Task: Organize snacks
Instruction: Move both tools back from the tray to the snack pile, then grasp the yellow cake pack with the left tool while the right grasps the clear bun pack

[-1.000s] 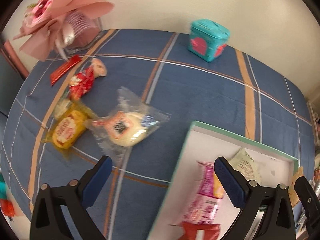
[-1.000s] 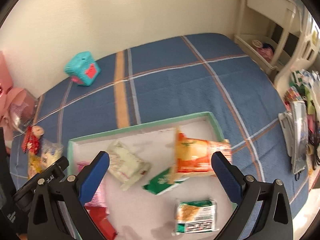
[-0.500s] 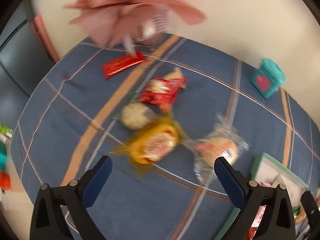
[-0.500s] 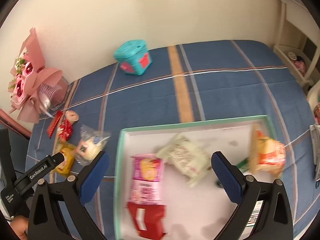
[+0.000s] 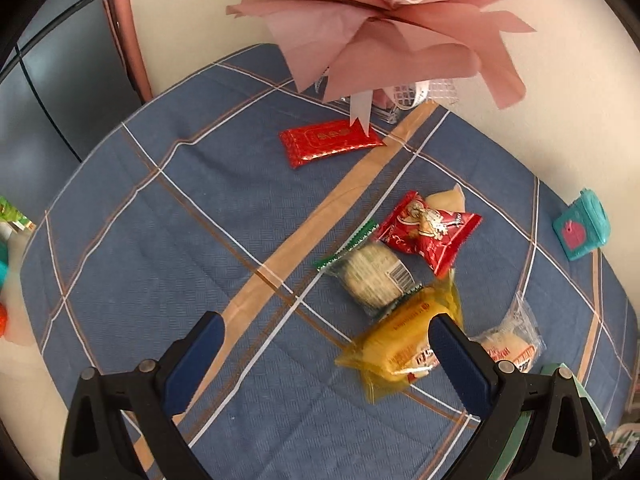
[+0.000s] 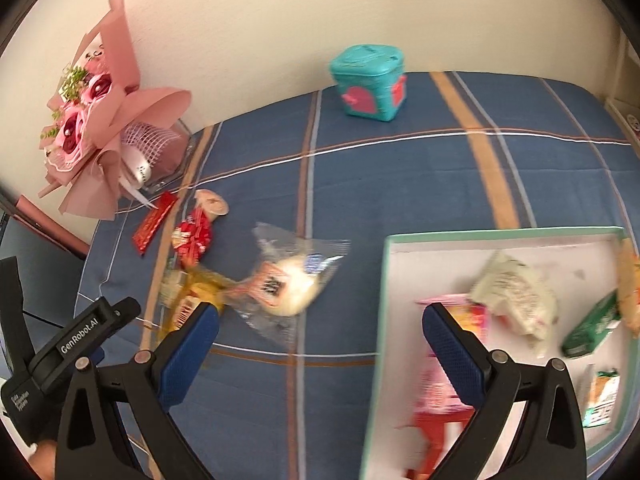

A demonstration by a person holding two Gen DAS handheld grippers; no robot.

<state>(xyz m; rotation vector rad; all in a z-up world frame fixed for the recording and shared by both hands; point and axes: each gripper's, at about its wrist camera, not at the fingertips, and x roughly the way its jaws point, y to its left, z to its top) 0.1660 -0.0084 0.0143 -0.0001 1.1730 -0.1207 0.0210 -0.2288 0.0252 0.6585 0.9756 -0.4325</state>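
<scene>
Loose snacks lie on the blue plaid cloth (image 5: pixel 160 240): a yellow packet (image 5: pixel 404 344), a green-edged round cake (image 5: pixel 372 276), a red candy packet (image 5: pixel 428 232), a flat red bar (image 5: pixel 330 144) and a clear-wrapped bun (image 5: pixel 510 344), which also shows in the right wrist view (image 6: pixel 288 284). My left gripper (image 5: pixel 324 344) is open and empty, just above and left of the yellow packet. My right gripper (image 6: pixel 320 332) is open and empty, between the bun and the green-rimmed tray (image 6: pixel 500 234). The tray holds several packets, among them a white one (image 6: pixel 516 292).
A pink flower bouquet (image 5: pixel 400 20) overhangs the table's far left corner. A teal box (image 6: pixel 370 82) stands by the back wall. The table edge (image 5: pixel 32 360) runs close on the left, with small items beyond it.
My left gripper has swung left from the tray to over the loose snacks near the bouquet. My right gripper has also swung left, from over the tray to its left edge.
</scene>
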